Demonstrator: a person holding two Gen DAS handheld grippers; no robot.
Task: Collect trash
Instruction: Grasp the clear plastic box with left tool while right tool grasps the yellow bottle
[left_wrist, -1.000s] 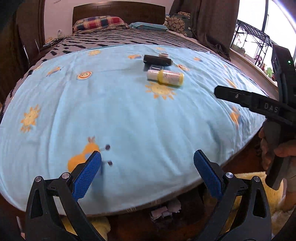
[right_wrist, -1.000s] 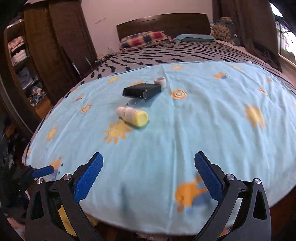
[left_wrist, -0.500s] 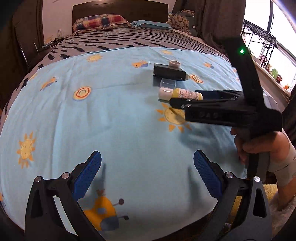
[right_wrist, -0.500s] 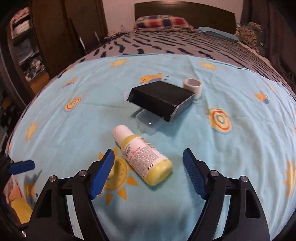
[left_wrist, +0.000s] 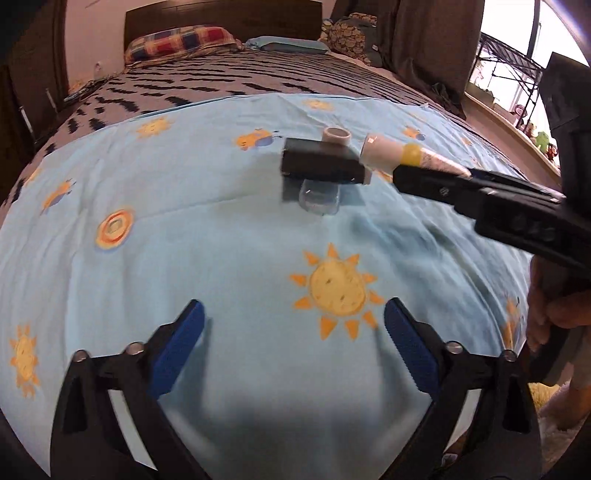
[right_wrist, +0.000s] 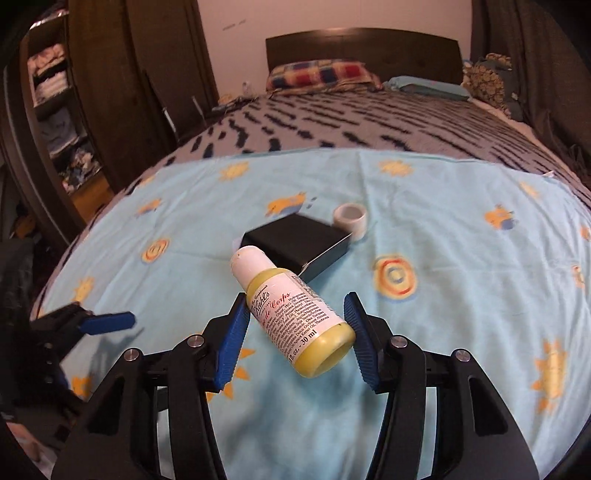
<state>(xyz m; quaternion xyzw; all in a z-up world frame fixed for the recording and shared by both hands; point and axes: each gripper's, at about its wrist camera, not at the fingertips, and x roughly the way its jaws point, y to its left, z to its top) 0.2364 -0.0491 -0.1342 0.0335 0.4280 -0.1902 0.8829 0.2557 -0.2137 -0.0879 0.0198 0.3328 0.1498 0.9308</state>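
The yellow lotion bottle (right_wrist: 295, 314) is pinched askew in the right gripper (right_wrist: 293, 339), apparently lifted off the blue sheet (right_wrist: 461, 314); contact on the right pad can't be confirmed. A slip or twist-out could be caused by the slanted, round body. The left gripper (left_wrist: 291, 350) is held wide open w/ nothing in it.

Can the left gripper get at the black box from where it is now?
Probably yes. The left gripper is open and holds nothing, and bare blue sheet lies between it and the black box. The right gripper, shut on the lotion bottle, crowds only the box's right end.
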